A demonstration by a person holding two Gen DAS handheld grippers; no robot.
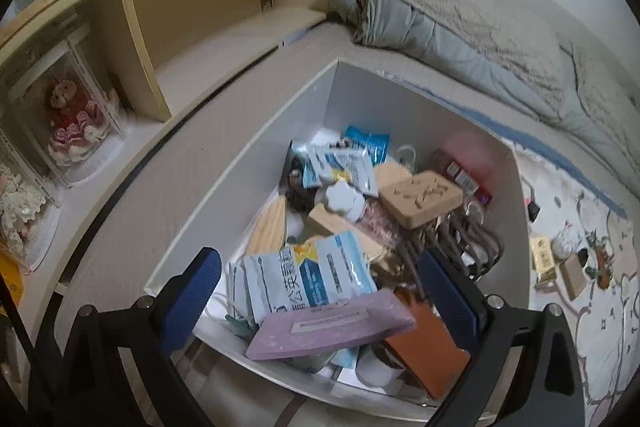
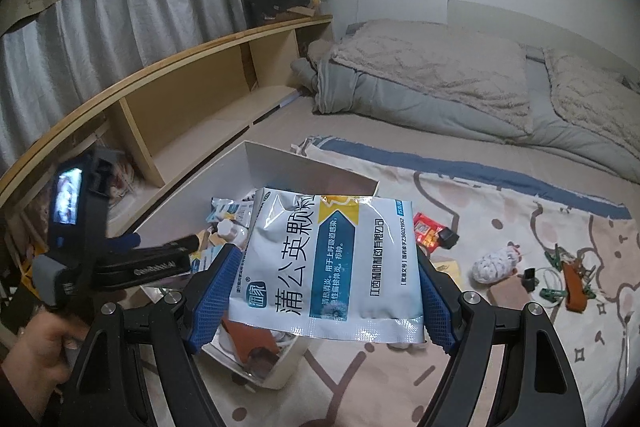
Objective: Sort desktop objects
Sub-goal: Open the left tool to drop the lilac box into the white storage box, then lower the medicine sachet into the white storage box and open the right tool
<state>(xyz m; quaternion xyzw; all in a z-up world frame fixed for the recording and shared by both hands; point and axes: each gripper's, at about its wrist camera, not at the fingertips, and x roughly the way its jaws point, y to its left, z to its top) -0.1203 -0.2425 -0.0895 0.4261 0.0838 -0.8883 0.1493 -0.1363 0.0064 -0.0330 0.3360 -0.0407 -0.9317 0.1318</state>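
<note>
My right gripper (image 2: 326, 257) is shut on a white and blue medicine sachet (image 2: 332, 259), gripped by its two side edges and held in the air over the near end of the white storage box (image 2: 312, 171). The left gripper (image 1: 320, 259) hangs open above the same box (image 1: 248, 163) with nothing between its blue pads. Under it lie a similar sachet (image 1: 308, 275), a pink flat box (image 1: 332, 327), a brown leather piece (image 1: 428, 347) and a wooden block (image 1: 420, 199). In the right wrist view the left gripper (image 2: 164, 241) shows at the left, held by a hand (image 2: 36, 355).
Loose items lie on the patterned mat to the right of the box: a red packet (image 2: 428, 231), a white knitted ball (image 2: 494, 267), green clips (image 2: 554, 255) and a brown strap (image 2: 574, 287). A wooden shelf (image 2: 192, 99) runs along the left. Folded bedding (image 2: 440, 75) lies behind.
</note>
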